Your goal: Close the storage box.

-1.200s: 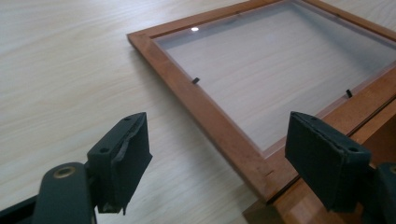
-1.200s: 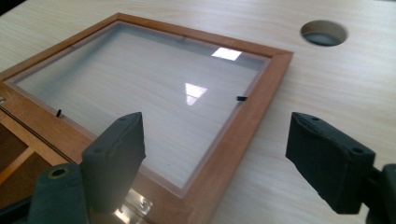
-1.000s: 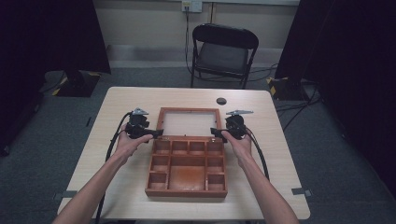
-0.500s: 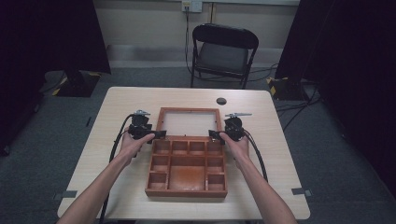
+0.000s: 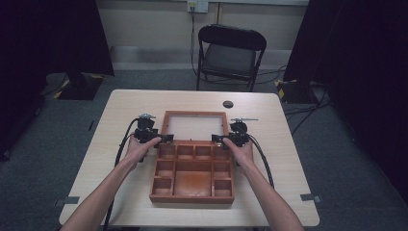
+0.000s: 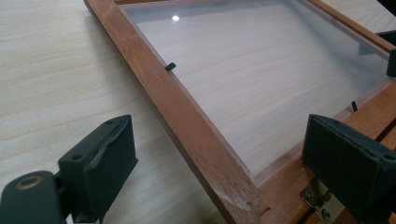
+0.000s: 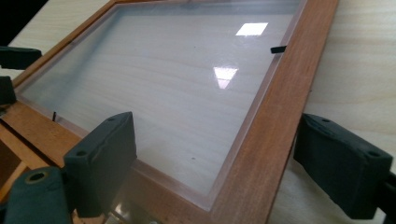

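Observation:
A brown wooden box (image 5: pixel 192 185) with several compartments lies open on the table, its lid (image 5: pixel 195 114) folded flat behind it. The lid is a wooden frame around a clear window (image 6: pixel 261 70). My left gripper (image 5: pixel 165 138) is at the lid's left hinge corner. It is open (image 6: pixel 222 140), one jaw outside the left rail (image 6: pixel 187 126) and the other over the window's corner. My right gripper (image 5: pixel 217 140) is at the opposite hinge corner, also open (image 7: pixel 219 149), with its jaws on either side of the right rail (image 7: pixel 275 116). Neither pair of jaws presses on the wood.
A small round black object (image 5: pixel 228 104) lies on the light wooden table (image 5: pixel 120 110) behind the lid. A black folding chair (image 5: pixel 231 53) stands beyond the far edge. Metal hinges (image 6: pixel 317 200) join lid and box. Cables trail back along both forearms.
Both grippers have moved inward and toward me, from beside the lid's side rails to its two hinge corners. The box and lid have not moved.

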`<state>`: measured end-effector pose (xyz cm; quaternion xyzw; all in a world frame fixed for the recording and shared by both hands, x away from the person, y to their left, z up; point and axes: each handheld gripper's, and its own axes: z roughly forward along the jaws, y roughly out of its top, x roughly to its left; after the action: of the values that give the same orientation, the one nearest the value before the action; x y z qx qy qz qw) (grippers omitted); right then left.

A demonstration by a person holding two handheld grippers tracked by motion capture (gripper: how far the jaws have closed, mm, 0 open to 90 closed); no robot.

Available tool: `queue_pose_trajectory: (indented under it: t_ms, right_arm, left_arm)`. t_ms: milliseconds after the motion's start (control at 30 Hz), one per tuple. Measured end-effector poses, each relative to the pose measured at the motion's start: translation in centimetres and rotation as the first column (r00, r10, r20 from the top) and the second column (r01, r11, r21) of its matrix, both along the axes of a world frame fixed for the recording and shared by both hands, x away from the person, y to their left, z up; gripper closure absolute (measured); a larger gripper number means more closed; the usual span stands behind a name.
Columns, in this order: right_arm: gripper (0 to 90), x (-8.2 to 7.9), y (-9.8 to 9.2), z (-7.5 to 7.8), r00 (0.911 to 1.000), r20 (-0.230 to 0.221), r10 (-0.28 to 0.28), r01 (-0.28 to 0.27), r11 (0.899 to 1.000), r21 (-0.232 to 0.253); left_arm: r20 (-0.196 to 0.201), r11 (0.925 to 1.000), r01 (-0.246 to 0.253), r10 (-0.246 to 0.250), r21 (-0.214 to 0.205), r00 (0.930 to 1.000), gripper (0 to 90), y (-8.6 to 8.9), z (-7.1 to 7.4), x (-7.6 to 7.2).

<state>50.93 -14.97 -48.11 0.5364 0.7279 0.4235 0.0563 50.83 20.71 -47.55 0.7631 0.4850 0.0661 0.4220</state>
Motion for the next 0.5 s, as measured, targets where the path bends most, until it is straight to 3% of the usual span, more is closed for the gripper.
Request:
queue_pose_trajectory:
  t_ms: [100, 200, 500]
  right_arm:
    - [12.5, 0.08, 0.14, -0.13, 0.9994, -0.034, 0.006, -0.005, 1.0, 0.031]
    - [13.0, 0.08, 0.19, 0.03, 0.9991, -0.042, 0.006, -0.005, 1.0, 0.022]
    - [17.2, -0.26, 0.19, 0.35, 0.9997, -0.015, -0.018, 0.017, 1.0, -0.003]
  left_arm:
    - [-0.007, 1.0, 0.004, -0.004, -0.008, 1.0, 9.1, 0.11, -0.07, 0.07]
    - [-0.01, 0.9999, 0.001, -0.001, -0.012, 0.9999, 9.1, 0.12, -0.13, 0.09]
    - [-0.032, 0.9994, 0.007, -0.008, -0.033, 0.9994, 13.2, -0.02, -0.06, 0.07]
